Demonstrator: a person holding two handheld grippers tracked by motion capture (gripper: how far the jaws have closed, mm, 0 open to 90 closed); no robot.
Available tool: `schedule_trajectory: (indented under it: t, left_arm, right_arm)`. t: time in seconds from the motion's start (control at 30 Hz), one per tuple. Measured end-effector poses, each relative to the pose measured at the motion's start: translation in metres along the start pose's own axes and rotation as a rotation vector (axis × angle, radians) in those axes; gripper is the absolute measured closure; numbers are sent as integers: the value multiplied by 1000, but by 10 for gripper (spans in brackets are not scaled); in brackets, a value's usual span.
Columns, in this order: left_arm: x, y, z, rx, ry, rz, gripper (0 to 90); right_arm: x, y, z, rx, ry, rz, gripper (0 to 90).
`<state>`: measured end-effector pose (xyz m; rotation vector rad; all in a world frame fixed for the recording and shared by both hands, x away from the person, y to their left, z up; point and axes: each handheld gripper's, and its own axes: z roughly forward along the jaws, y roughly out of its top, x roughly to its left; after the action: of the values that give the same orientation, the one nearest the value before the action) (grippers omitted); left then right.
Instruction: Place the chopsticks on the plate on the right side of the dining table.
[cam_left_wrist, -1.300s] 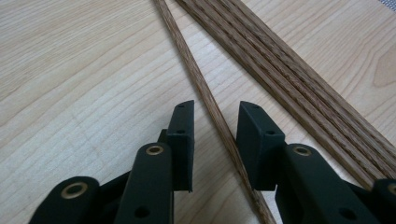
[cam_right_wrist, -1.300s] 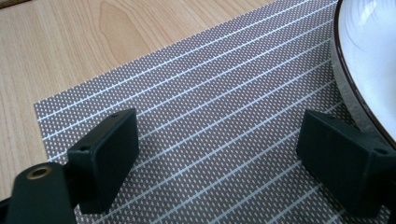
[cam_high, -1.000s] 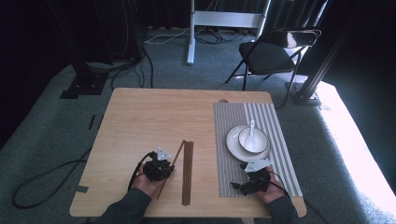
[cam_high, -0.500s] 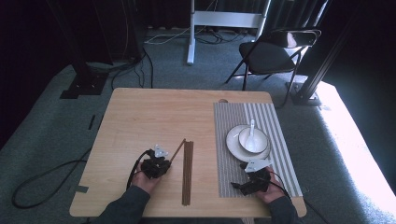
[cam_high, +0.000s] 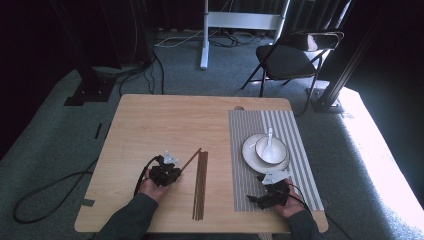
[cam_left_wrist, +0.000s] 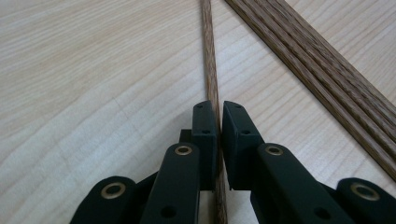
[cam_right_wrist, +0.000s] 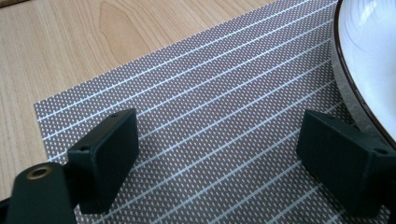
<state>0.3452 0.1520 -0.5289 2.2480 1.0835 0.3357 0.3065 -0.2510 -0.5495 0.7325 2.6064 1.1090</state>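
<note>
Chopstick work occupies the left half of the pale wooden table (cam_high: 150, 125). The left gripper (cam_high: 172, 172) has its two black jaws clamped on one thin dark-brown wooden chopstick (cam_left_wrist: 211, 79), having just finished closing on it; in the left gripper view the stick runs straight up from between the pads and lies against the tabletop. From above, this single chopstick (cam_high: 191, 159) slants away from the gripper toward the far right, its far tip touching or nearly touching the bundle beside it. That bundle of dark-brown wooden chopsticks (cam_high: 200, 186) lies side by side in a straight row just right of the left gripper, running from the near edge of the table toward the far side; in the left gripper view the same sticks (cam_left_wrist: 327, 70) cross the upper right corner, apart from the gripped one.

The right gripper (cam_high: 270, 195) rests at the near edge of the grey woven placemat with thin white stripes (cam_high: 300, 130), its jaws spread wide with only the mat (cam_right_wrist: 215, 121) between them. Just beyond it on the mat sits a round white plate with a dark rim (cam_high: 250, 150), carrying a white bowl (cam_high: 277, 152) with a white ceramic spoon (cam_high: 270, 140) in it. The plate's edge (cam_right_wrist: 369, 60) shows beside the right-hand jaw in the right gripper view.

A black folding chair (cam_high: 295, 55) stands on the carpet beyond the table.
</note>
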Motion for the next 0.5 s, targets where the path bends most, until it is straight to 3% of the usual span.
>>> schedule_trajectory:
  t: [0.5]
  left_arm:
    - [9, 12, 9, 8, -24, 28, 844]
  right_arm:
    - [0, 0, 0, 0, 0, 1, 123]
